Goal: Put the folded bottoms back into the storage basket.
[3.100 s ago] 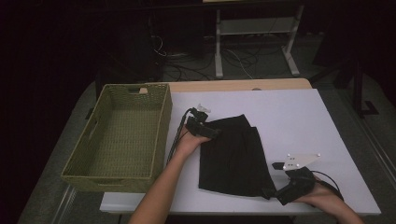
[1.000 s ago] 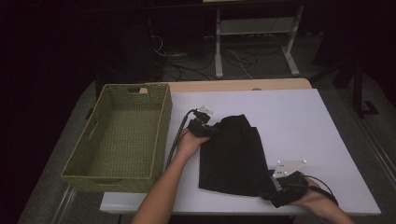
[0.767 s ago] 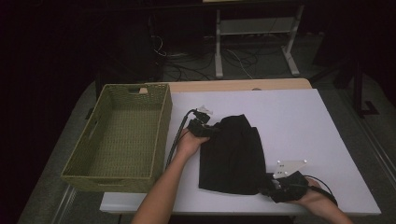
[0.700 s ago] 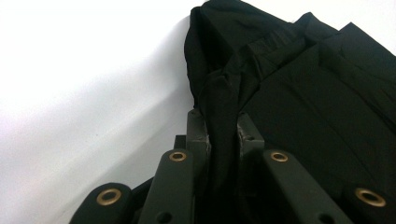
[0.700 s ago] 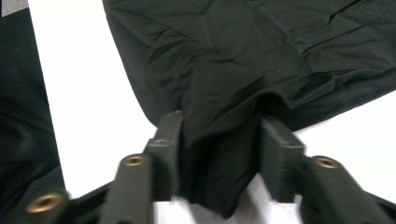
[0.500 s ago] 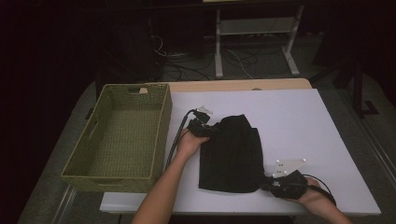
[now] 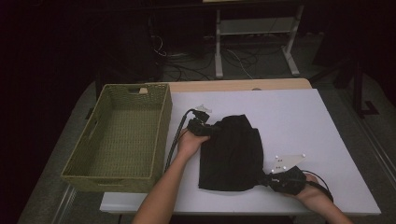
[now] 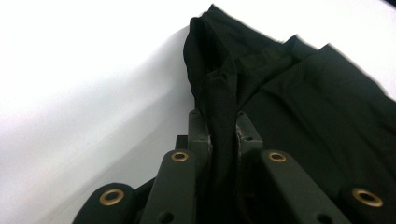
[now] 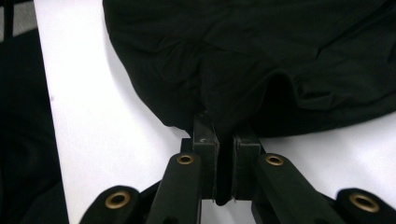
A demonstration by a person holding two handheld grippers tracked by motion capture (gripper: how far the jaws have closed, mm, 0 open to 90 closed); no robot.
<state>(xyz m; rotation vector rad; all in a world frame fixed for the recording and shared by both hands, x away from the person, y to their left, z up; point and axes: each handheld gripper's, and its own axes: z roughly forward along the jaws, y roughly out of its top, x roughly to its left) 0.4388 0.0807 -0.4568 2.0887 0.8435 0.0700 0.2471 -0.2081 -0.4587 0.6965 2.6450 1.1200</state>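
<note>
A black garment (image 7: 231,151) lies folded on the white table (image 7: 299,116). My left gripper (image 7: 208,131) is shut on the cloth at its far left corner; in the left gripper view the black fabric (image 8: 299,107) is pinched between the jaws of the left gripper (image 8: 223,122). My right gripper (image 7: 266,179) sits at the garment's near right corner. Its jaws have just been closing and now pinch a fold of the black fabric (image 9: 261,51) in the right gripper view, where the right gripper (image 9: 225,128) holds the hem.
A green woven basket (image 7: 100,154) stands empty at the table's left side. A metal stand (image 7: 254,32) and cables are on the floor beyond the far edge. Bare white tabletop lies to the right of the garment.
The right gripper moved in to the garment's near right corner and took hold of the cloth. The garment's right side has been drawn in narrower. The left hand stayed put.
</note>
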